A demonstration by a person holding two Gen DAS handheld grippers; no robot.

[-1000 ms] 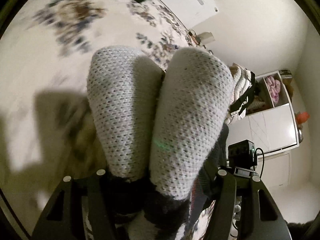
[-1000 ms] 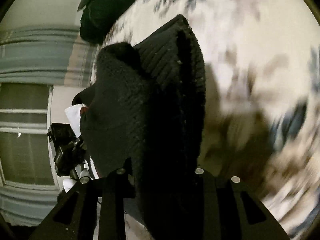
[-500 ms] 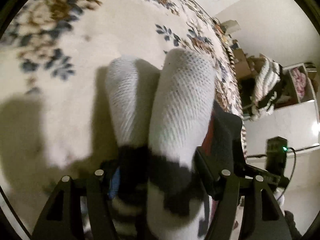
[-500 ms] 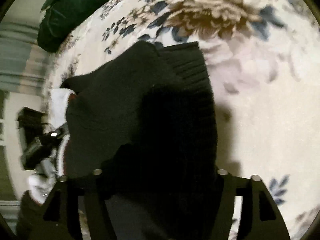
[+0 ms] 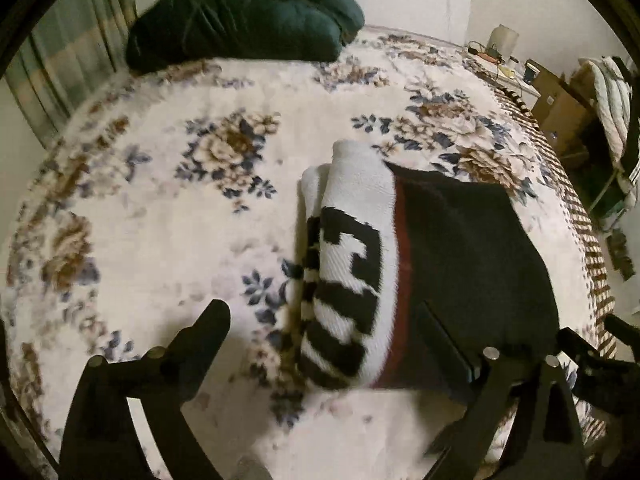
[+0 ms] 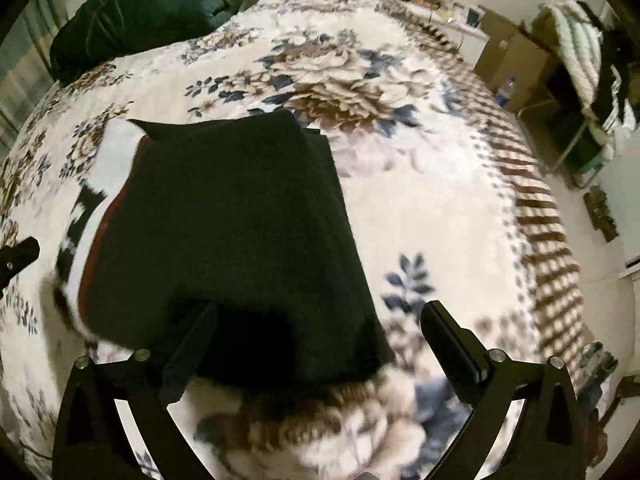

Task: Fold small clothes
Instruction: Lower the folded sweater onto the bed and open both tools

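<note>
1. I hold my left gripper (image 5: 340, 340) with its jaws spread wide, gripping nothing; the left finger (image 5: 204, 328) hangs over bare blanket, and the right finger (image 5: 448, 344) shows dark against the black part of the sock.
2. The folded sock (image 5: 400, 280) lies flat on the floral blanket (image 5: 160, 208), in front of both grippers.
3. Its white part with black blocky marks (image 5: 344, 272) sits on the left side of the bundle; a thin red stripe (image 5: 402, 264) splits it from the black part (image 5: 472, 264) on the right.
4. My right gripper (image 6: 320, 332) is open too, jaws wide apart, holding nothing. Its left finger (image 6: 192, 344) sits over the near edge of the sock (image 6: 236, 240); its right finger (image 6: 452, 348) is to the right of the sock, over blanket (image 6: 420, 208).
5. From the right wrist the sock is mostly black, with a white strip (image 6: 108, 160) peeking out along its left edge.
6. A dark green pillow (image 5: 240, 16) rests beyond the sock, at the far end of the blanket.
7. Cardboard boxes (image 6: 516, 60) stand off to the right beyond the sock, past the blanket's striped border.
</note>
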